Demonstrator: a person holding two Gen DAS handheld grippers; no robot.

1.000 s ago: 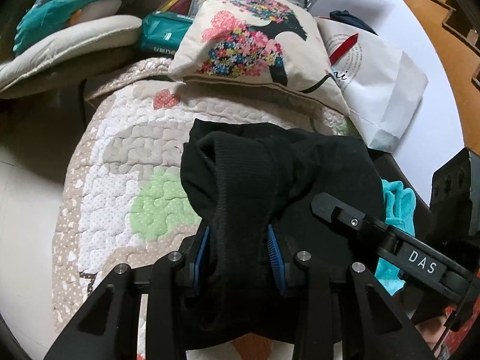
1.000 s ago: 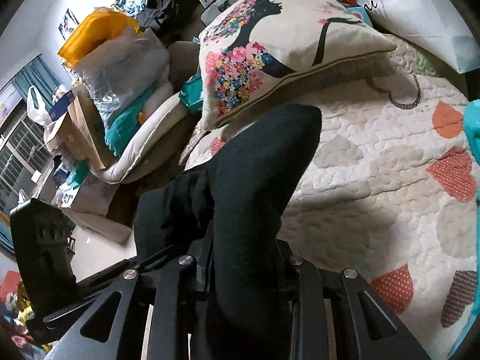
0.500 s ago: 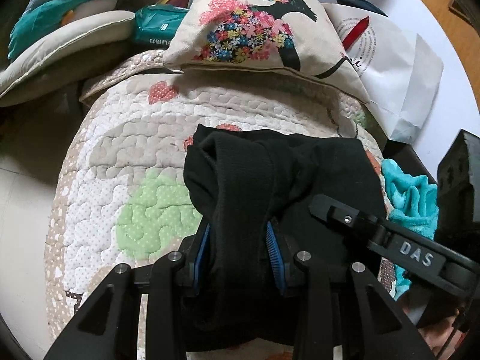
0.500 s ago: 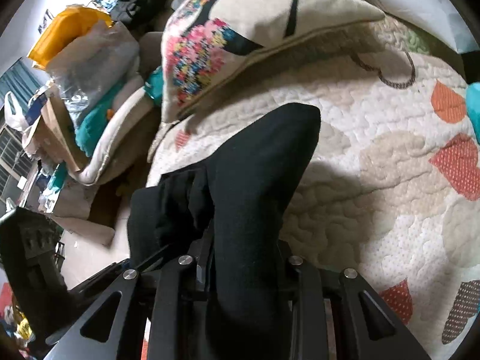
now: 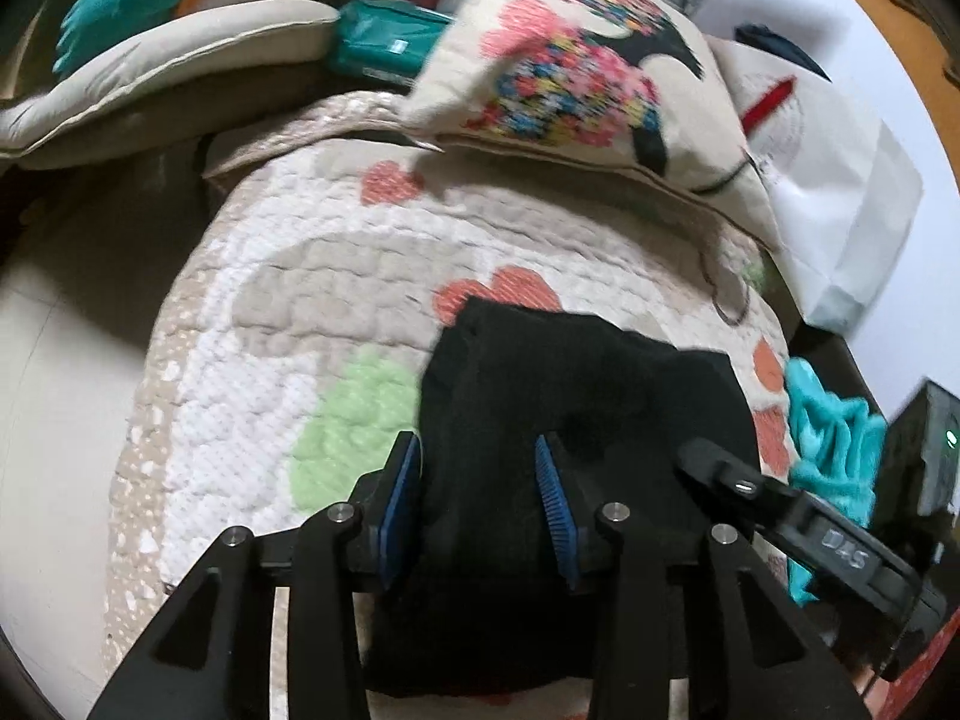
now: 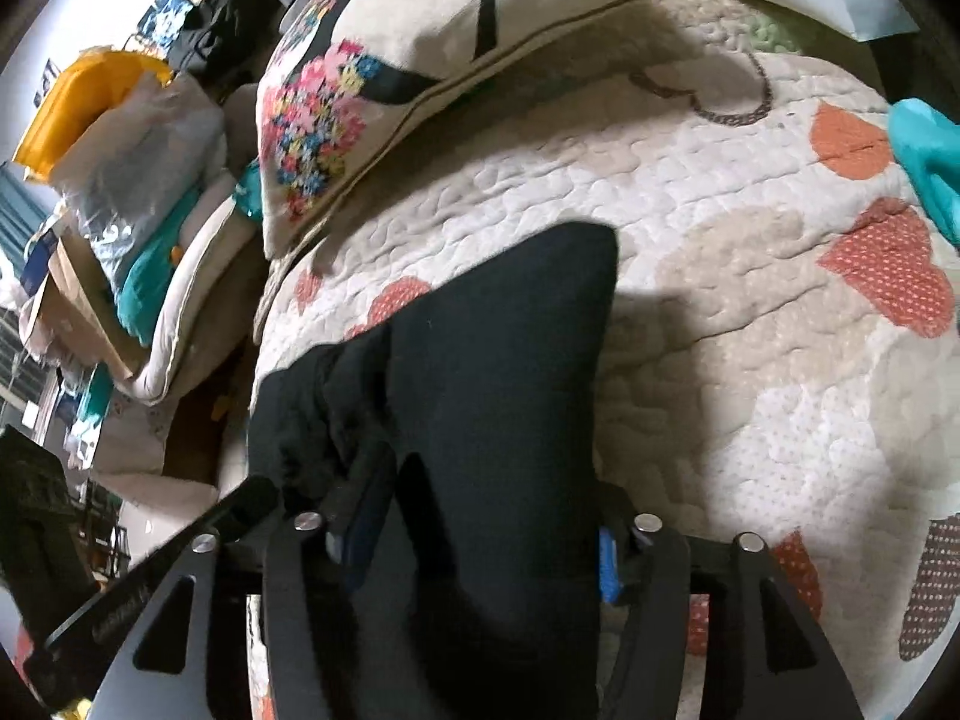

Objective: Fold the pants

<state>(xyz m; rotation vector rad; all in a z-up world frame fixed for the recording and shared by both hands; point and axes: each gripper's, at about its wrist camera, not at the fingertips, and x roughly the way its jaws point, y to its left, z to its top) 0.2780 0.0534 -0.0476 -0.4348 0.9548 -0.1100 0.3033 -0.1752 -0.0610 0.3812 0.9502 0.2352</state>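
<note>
**Black pants bundled on the quilt, both grippers over them**

We see the pants (image 5: pixel 576 396) lying as a thick black bundle on the near part of the quilt (image 5: pixel 252 360), their far edge reaching an orange heart patch. To the left of them the quilt runs bare up to its rounded beige border, past which it drops to a pale floor (image 5: pixel 54 396). Behind them a wide band of open quilt leads to the pillow (image 5: pixel 576 72), which overhangs the quilt's far edge. To the right the room is tight: a teal cloth (image 5: pixel 834 438) sits just beside the pants, near the quilt's edge.

The quilt is padded and stitched in small puffs, white with beige bands, a green patch and dotted orange hearts. The pillow is cream canvas with a piped edge and a bright flower print. A white paper bag (image 5: pixel 840 180) stands behind the pillow on the right.

The pants are matte black knit, soft and rumpled; from the right wrist they rise as a blunt, smooth-sided wedge with looser folds on its left.

Our left gripper (image 5: pixel 480 468) has its blue ribbed pads set on either side of the bundle, pressing it lightly. Our right gripper (image 6: pixel 486 516) has just been opening: cloth lies between its fingers, but the pads stand off from it, a blue pad showing clear at the right
</note>
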